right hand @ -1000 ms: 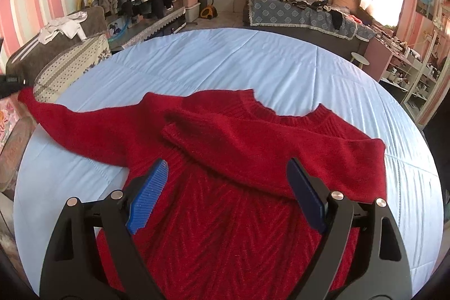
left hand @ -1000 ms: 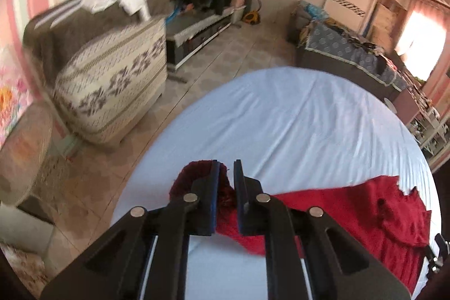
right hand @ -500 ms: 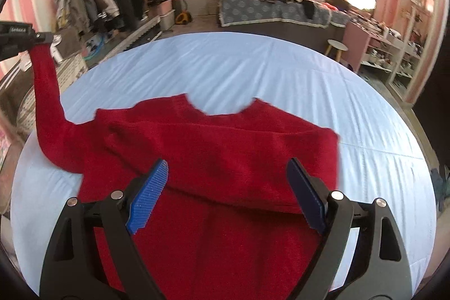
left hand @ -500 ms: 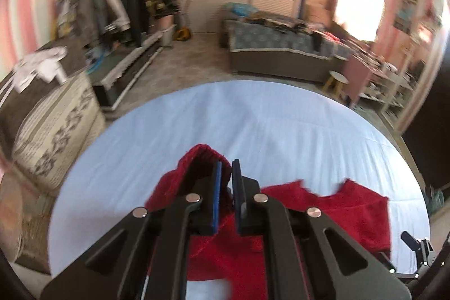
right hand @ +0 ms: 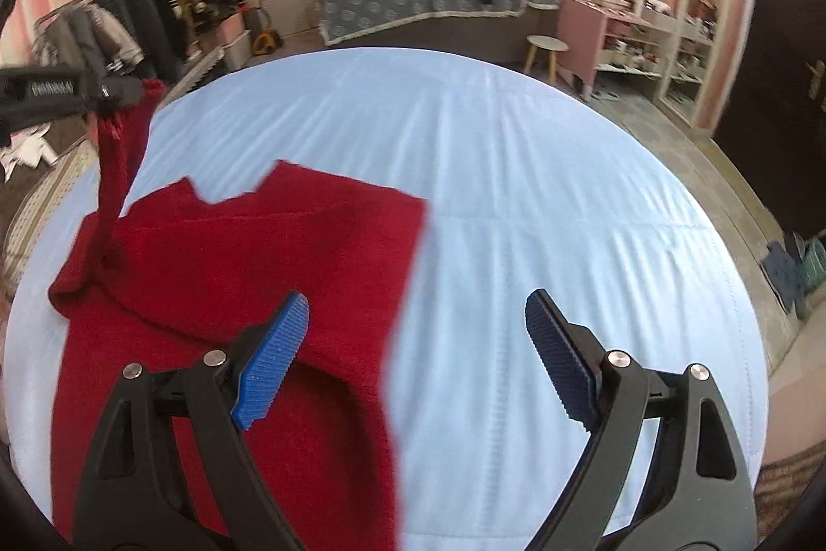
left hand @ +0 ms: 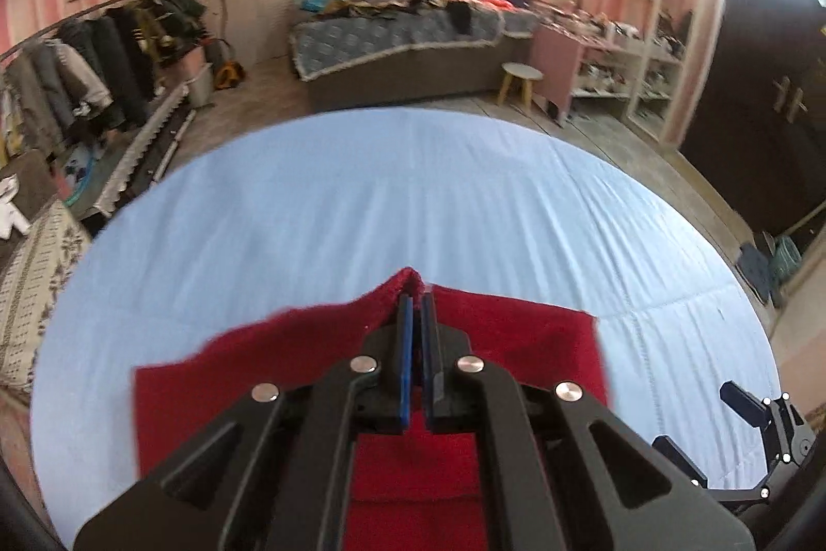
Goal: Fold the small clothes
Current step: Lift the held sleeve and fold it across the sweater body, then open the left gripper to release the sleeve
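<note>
A red knitted sweater (right hand: 248, 262) lies on the light blue sheet (right hand: 516, 169), one sleeve folded across its chest. My left gripper (left hand: 414, 303) is shut on the cuff of the other sleeve (left hand: 408, 280) and holds it above the sweater's body (left hand: 516, 334). In the right wrist view that sleeve (right hand: 116, 158) hangs down from the left gripper (right hand: 111, 91) at the far left. My right gripper (right hand: 418, 334) stands open with nothing between its fingers, over the sweater's right edge and the bare sheet.
A clothes rack (right hand: 144, 9) and a patterned sofa (left hand: 31, 272) stand left of the bed. A grey daybed (left hand: 402, 40), a white stool (left hand: 521, 78) and pink shelves (right hand: 635, 34) are beyond it. A dark wardrobe (left hand: 774, 86) is at the right.
My left gripper has carried the sleeve cuff from the far left across to above the sweater's body. My right gripper has shifted right, off the chest to the sweater's right edge, still open.
</note>
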### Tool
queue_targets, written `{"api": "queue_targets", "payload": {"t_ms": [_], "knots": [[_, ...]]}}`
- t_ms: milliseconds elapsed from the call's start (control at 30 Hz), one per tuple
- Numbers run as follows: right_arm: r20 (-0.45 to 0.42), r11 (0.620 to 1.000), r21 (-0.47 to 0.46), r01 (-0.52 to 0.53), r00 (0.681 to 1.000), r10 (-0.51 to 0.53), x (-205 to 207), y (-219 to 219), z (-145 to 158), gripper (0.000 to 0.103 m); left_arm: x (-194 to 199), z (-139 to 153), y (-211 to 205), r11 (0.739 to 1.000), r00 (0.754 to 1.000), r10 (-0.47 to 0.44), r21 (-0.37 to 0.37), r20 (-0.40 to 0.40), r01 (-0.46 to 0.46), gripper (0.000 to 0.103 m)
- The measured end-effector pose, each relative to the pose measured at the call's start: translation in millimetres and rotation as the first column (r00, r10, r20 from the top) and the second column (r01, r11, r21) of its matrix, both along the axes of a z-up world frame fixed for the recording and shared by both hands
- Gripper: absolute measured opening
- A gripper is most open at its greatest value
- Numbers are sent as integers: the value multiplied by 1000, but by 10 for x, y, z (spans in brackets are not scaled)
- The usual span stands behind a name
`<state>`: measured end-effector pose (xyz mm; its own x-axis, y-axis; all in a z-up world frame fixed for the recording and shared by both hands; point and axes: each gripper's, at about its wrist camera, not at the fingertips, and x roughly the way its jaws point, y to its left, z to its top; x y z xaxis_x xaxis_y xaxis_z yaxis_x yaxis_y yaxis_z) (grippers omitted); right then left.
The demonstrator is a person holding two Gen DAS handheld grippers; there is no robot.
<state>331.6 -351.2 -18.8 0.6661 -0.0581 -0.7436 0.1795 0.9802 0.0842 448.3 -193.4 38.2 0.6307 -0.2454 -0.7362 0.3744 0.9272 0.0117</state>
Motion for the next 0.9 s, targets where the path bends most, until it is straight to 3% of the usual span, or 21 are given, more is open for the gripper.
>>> {"api": "queue_targets", "payload": {"t_ms": [300, 567, 600, 667, 700, 733, 767, 900], "knots": [[-25, 998, 12, 67, 997, -67, -231, -598, -154, 87, -101, -623, -903, 998, 995, -67, -3, -78, 67, 2], [-48, 996, 15, 89, 995, -88, -315, -800, -271, 89, -303, -954, -1155, 996, 989, -90, -21, -121, 88, 5], [-48, 996, 15, 88, 995, -87, -328, -795, -267, 92, -313, -981, -1142, 996, 987, -93, -30, -131, 89, 10], [-47, 996, 16, 83, 996, -82, -338, -774, -252, 94, -377, -929, -1092, 996, 991, -92, -27, -97, 90, 41], [-44, 997, 14, 79, 996, -79, -338, -754, -239, 94, -425, -863, -1012, 996, 995, -83, -23, -62, 81, 73], [-43, 997, 8, 79, 996, -79, -338, -732, -221, 94, -458, -825, -967, 997, 997, -69, -19, -35, 68, 84], [-38, 997, 6, 81, 996, -80, -332, -707, -193, 94, -498, -739, -848, 999, 999, -42, -5, 14, 42, 84], [-15, 998, 5, 60, 998, -60, -237, -494, -55, 95, -498, -577, -375, 999, 998, 12, 37, 59, -15, 86]]}}
